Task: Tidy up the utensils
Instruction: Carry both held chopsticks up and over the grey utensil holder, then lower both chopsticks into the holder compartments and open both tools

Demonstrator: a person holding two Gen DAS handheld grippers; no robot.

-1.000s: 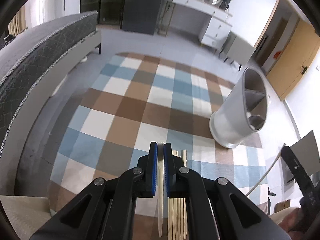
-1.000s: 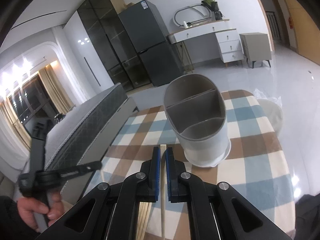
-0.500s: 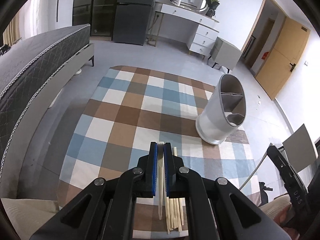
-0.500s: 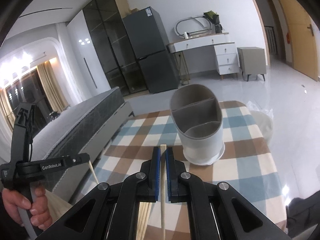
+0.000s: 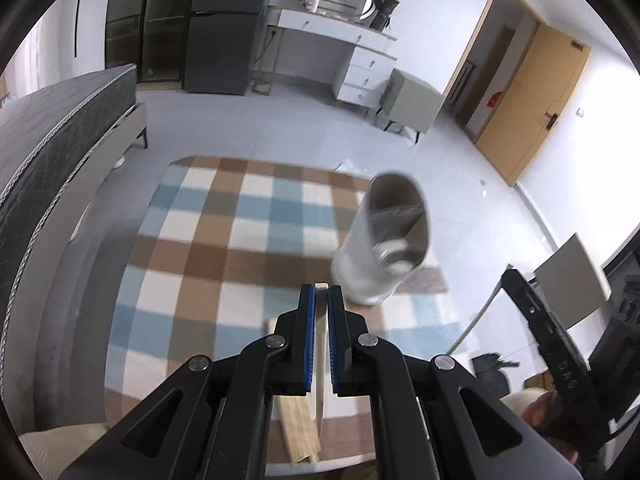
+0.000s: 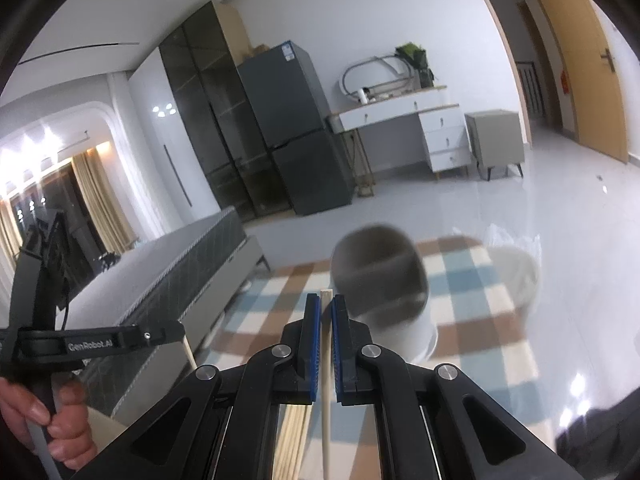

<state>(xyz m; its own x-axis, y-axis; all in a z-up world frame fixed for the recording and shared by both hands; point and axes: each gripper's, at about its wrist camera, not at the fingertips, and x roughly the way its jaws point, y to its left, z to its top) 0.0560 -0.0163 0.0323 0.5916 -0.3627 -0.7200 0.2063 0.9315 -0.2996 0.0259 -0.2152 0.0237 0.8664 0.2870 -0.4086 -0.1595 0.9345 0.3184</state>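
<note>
Left tool (image 5: pixel 321 300): jaws pressed together, pinching one pale chopstick (image 5: pixel 319 360) that runs back between the blue pads. Right tool (image 6: pixel 326 310): jaws pressed together on a second chopstick (image 6: pixel 326 392), its square tip showing just past the pads.

The grey-and-white utensil holder (image 5: pixel 384 248), oval and divided into compartments, stands upright near the far right corner of the surface, which carries a checked cloth (image 5: pixel 224 248). A bundle of loose chopsticks (image 5: pixel 298 424) lies flat at the near edge, below the left tool. Both views are motion-blurred.
</note>
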